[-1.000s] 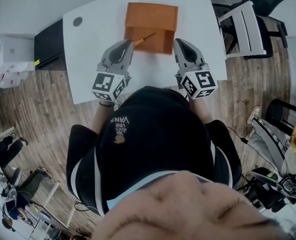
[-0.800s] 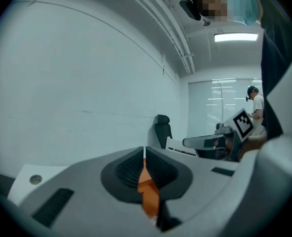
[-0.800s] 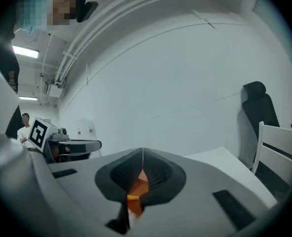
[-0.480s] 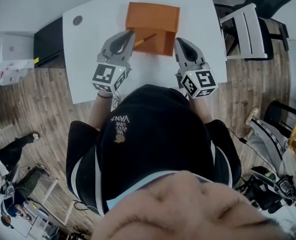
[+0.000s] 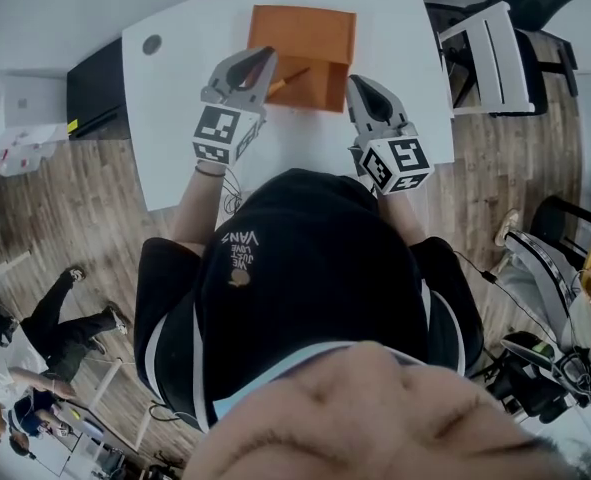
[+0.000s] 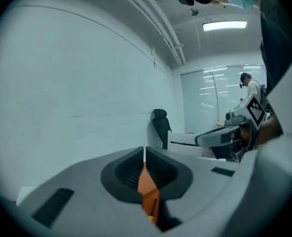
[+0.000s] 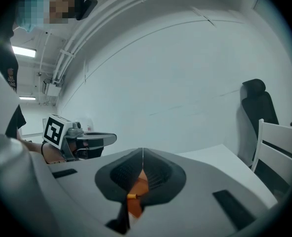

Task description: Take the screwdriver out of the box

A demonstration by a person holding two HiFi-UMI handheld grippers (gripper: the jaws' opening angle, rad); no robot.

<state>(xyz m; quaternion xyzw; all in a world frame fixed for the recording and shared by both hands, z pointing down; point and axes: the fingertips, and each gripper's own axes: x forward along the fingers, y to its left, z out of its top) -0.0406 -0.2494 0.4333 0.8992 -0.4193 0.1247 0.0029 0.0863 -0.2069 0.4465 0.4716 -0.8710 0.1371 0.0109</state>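
Now the screwdriver [image 5: 291, 76] lies in the orange box [image 5: 303, 30], at the far side of the white table [image 5: 175, 118]. It is long and thin. In the head view it lies on a slant, with its near end low and to the left and its far end higher and to the right.

The left gripper [image 5: 263, 61] is by the left side of the box, and its tip is just beside the near end of the screwdriver. The right gripper [image 5: 359, 84] is at the right front corner of the box, a bit further from the screwdriver. So I think the left one is the closer of the two.

The jaws of both grippers are pressed together, and nothing is held in them. Each gripper's own view shows a bit of orange low down behind the closed jaws. That looks like the box. I think the jaws must open first, and then close across the thin shaft, not along it.

The table is smooth and bare, apart from a small round hole [image 5: 152, 44] near its far left corner. A white chair [image 5: 485, 53] stands at the right. The floor [image 5: 95, 198] is wood, and some people [image 5: 70, 318] are on it, well apart from the table.
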